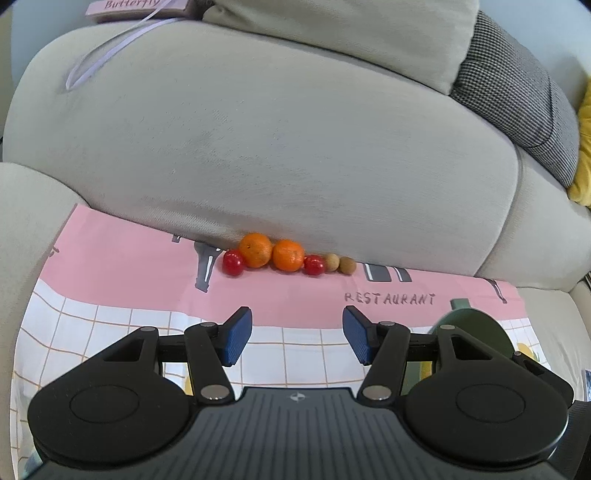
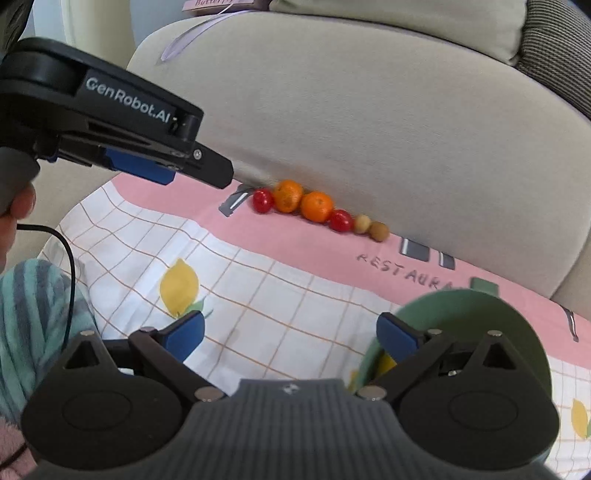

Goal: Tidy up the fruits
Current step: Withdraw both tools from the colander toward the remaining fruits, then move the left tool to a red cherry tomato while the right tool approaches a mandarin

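Observation:
Several fruits lie in a row on the pink band of a printed cloth (image 1: 295,295), against the sofa back. The row reads a red cherry tomato (image 1: 232,263), two oranges (image 1: 255,250) (image 1: 288,255), another red tomato (image 1: 314,265) and two small brown fruits (image 1: 332,262) (image 1: 347,265). My left gripper (image 1: 297,332) is open and empty, a short way in front of the row. In the right wrist view the same row runs from a tomato (image 2: 263,200) to a brown fruit (image 2: 379,231). My right gripper (image 2: 291,332) is open and empty, its right finger over the rim of a green bowl (image 2: 461,314). The left gripper (image 2: 207,170) hovers at upper left.
The beige sofa back (image 1: 277,147) rises right behind the fruits. A pink book (image 1: 136,7) with a ribbon lies on top, with a checked cushion (image 1: 517,96) at the right. A hand (image 2: 14,206), a striped sleeve (image 2: 33,314) and a black cable (image 2: 70,258) are at the left.

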A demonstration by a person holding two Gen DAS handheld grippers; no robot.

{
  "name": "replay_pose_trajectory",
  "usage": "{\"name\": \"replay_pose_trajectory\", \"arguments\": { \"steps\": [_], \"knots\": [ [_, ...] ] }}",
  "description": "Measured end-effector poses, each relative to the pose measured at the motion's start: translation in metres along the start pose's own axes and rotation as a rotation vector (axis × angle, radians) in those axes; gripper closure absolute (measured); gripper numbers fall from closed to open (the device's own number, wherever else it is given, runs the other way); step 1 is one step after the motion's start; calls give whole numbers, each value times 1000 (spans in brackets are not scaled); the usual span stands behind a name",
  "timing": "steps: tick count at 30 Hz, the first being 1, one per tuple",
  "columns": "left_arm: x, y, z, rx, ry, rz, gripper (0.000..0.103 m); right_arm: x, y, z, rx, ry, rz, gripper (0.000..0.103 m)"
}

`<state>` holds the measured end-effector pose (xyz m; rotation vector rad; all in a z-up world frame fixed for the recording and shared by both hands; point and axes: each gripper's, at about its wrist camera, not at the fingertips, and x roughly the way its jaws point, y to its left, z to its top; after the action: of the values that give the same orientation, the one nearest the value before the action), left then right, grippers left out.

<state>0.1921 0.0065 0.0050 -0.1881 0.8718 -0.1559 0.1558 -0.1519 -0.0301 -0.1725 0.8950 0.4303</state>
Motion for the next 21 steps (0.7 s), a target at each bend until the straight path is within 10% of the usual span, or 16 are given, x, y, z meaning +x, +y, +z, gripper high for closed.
{"name": "replay_pose_trajectory", "arguments": {
  "steps": [21],
  "knots": [
    [65,39,27,-89,74,-11,37,75,-18,50,77,-21,-4,8]
  ]
}}
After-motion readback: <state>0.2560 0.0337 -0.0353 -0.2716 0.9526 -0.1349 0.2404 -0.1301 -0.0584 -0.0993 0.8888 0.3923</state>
